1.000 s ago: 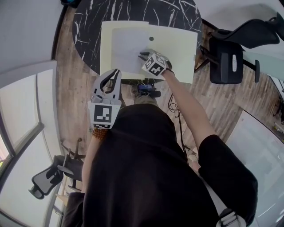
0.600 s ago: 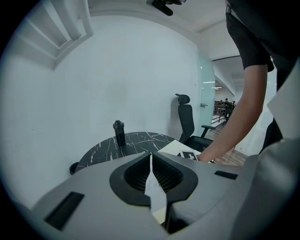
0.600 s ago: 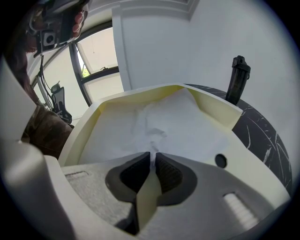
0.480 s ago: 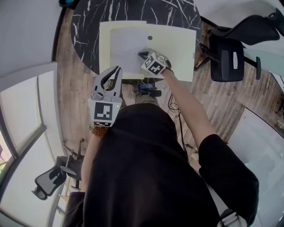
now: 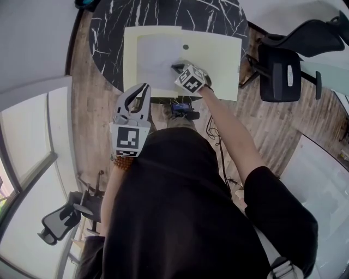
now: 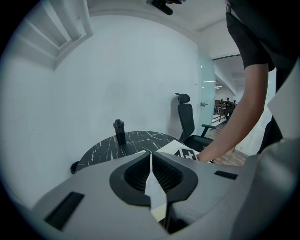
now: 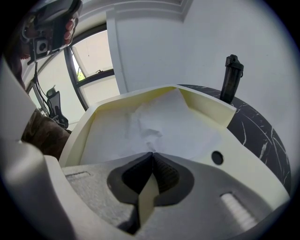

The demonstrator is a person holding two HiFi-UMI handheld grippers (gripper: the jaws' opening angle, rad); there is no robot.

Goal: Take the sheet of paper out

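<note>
A black round worktop (image 5: 163, 13) with white streaks holds a pale yellow tray (image 5: 218, 54). The sheet of paper (image 5: 155, 60) lies flat inside the tray, on its left half. The right gripper (image 5: 175, 67) reaches into the tray and sits at the edge of the sheet nearest the person. In the right gripper view, the right gripper (image 7: 151, 153) has its jaws pressed together on that edge, and the sheet of paper (image 7: 164, 122) is bunched into a small wrinkle just in front of the tips. A small dark dot (image 7: 217, 157) shows on the tray floor, just to the right of the sheet. The left gripper (image 5: 144, 87) hangs off the worktop's near edge, well apart from the sheet (it touches nothing). Its jaws are closed tip to tip with nothing between them, as the left gripper view shows (image 6: 150, 153). A dark bottle (image 7: 232, 77) stands on the worktop behind the tray.
</note>
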